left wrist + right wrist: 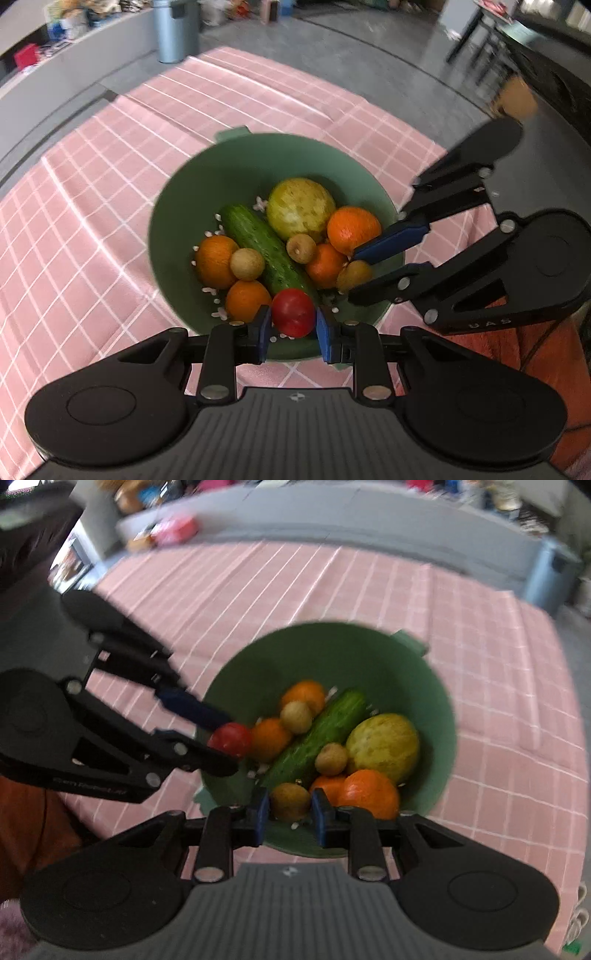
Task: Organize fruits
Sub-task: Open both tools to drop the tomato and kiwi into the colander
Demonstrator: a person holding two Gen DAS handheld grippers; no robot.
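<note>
Pink checked counter (92,206) bearing green bowl (177,206); left gripper (293,326) fingers grasp red fruit (293,312), right gripper (290,808) fingers grasp brown fruit (290,800).

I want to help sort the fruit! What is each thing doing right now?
left gripper: shut on red fruit
red fruit: held over bowl's near edge
right gripper: shut on brown fruit
brown fruit: held between pads
green bowl: upright, holding produce
cucumber: lying in bowl

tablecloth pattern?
Pink tablecloth with a white grid; clearest in the left wrist view.
</note>
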